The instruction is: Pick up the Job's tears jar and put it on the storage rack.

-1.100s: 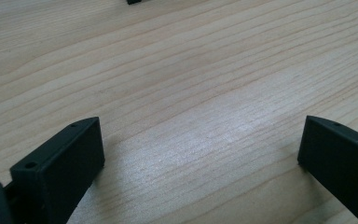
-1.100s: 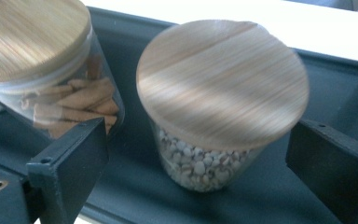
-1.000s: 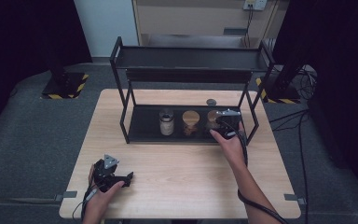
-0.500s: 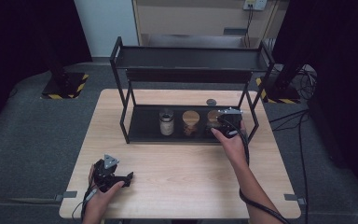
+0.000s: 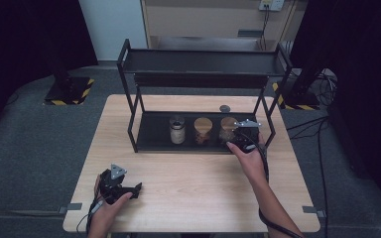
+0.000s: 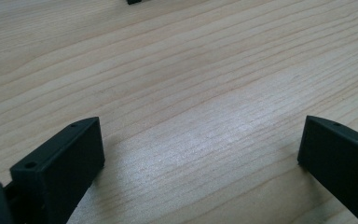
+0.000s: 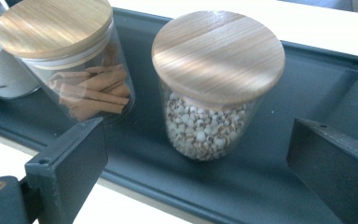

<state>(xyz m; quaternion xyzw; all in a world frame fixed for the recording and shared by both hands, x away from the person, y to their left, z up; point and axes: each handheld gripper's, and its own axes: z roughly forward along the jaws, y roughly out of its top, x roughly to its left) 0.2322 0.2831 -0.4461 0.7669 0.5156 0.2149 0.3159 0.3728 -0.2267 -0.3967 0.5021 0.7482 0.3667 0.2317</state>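
Right gripper [image 7: 196, 154] barely shifted since earlier frame, jaws wide open, nothing gripped. Bean jar [image 7: 216, 84] centre frame on rack tray [image 7: 307, 84], just beyond jaws. Cinnamon jar [image 7: 63, 56] upper left, close beside. Left gripper [image 6: 200, 149] unmoved, open on desk [image 6: 191, 70].

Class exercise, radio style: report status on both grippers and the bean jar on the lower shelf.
Right gripper open, facing bean jar, no contact. Left gripper open, resting on table. Cinnamon jar beside it, apart; approach looks clear.

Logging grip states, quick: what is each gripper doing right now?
Left gripper: open, empty, over the table.
Right gripper: open, empty, facing the bean jar.
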